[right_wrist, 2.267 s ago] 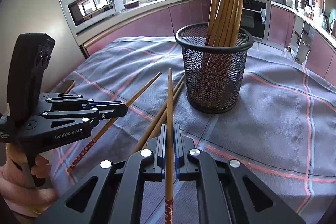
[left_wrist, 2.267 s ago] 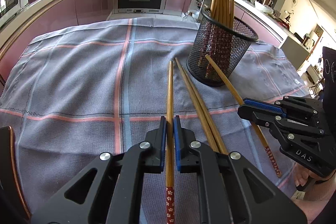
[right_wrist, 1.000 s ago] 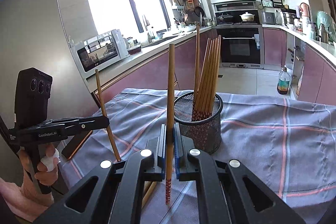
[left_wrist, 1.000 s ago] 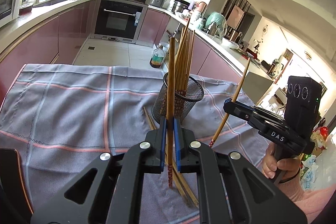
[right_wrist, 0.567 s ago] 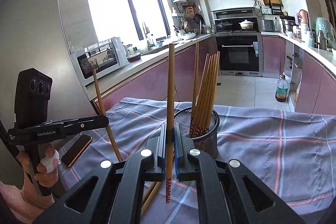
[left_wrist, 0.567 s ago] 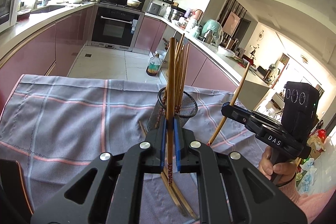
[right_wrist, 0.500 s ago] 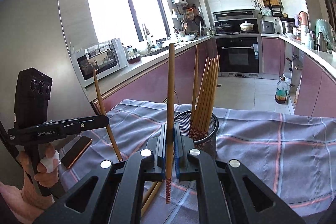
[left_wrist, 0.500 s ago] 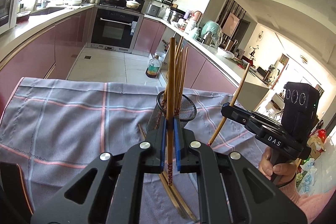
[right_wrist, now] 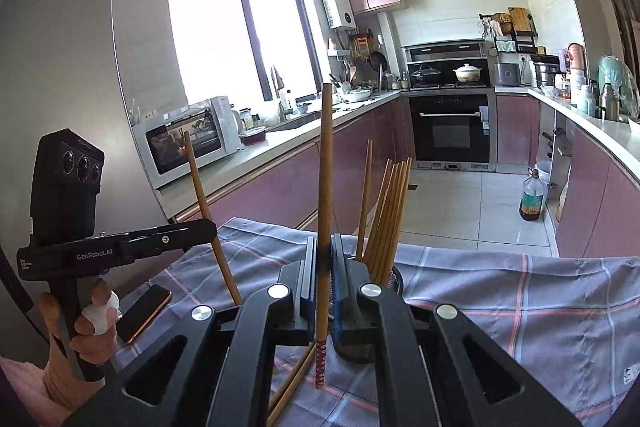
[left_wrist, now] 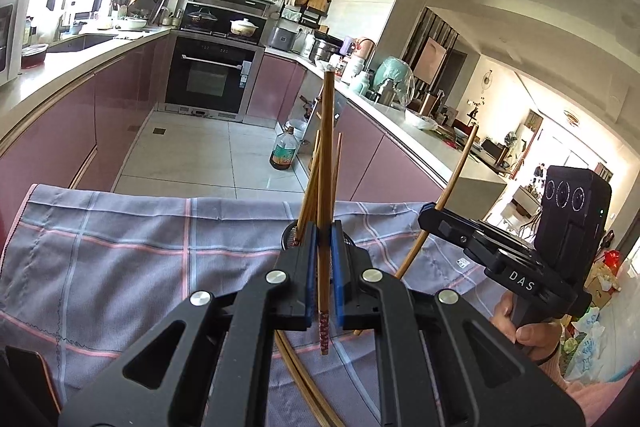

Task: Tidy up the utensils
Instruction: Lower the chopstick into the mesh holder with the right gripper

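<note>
We held left gripper [left_wrist: 322, 267] clamped on one chopstick [left_wrist: 325, 195], upright, patterned end down. Right gripper [right_wrist: 322, 279] gripped second chopstick [right_wrist: 323, 211] likewise, upright. Beneath, at 6 o'clock, two loose chopsticks [right_wrist: 292, 383] lay on checked cloth [right_wrist: 520, 307]. Just beyond our fingers, 12 to 1 o'clock, mesh holder [right_wrist: 394, 281] stood with chopstick bundle [right_wrist: 390, 211], mostly hidden. Phone [right_wrist: 142, 311], probably, at 9 o'clock. Oven [right_wrist: 450, 129] far off.

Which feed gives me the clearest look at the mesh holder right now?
The right wrist view: the mesh holder shows part of its rim and wall, with the stored chopsticks fanned above it. In the left wrist view only slivers of the rim show beside the closed jaws, which hide the rest.
</note>
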The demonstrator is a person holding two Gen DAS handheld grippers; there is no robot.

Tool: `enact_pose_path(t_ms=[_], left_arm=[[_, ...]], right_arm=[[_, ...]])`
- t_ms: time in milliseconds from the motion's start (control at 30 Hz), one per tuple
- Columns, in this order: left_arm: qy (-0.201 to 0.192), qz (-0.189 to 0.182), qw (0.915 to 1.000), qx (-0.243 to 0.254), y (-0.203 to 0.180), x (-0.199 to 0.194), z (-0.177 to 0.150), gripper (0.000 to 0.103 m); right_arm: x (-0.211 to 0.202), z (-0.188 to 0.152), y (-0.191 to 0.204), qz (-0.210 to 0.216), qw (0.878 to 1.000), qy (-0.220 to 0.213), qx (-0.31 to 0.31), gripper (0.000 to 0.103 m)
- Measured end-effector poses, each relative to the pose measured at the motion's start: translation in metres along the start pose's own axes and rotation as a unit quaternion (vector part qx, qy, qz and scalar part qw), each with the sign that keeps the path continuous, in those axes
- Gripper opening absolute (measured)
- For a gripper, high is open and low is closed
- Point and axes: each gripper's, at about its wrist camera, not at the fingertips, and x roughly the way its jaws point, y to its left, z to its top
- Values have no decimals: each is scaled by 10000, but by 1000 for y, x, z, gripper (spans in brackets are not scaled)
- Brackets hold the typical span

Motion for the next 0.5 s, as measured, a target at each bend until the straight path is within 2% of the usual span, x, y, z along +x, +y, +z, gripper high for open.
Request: enact_pose_path(t_ms=[500], left_arm=[[-183,99,9996,205,-10,9,29,8]], right_arm=[[5,18,-5,-119,9997,-144,-160,5]])
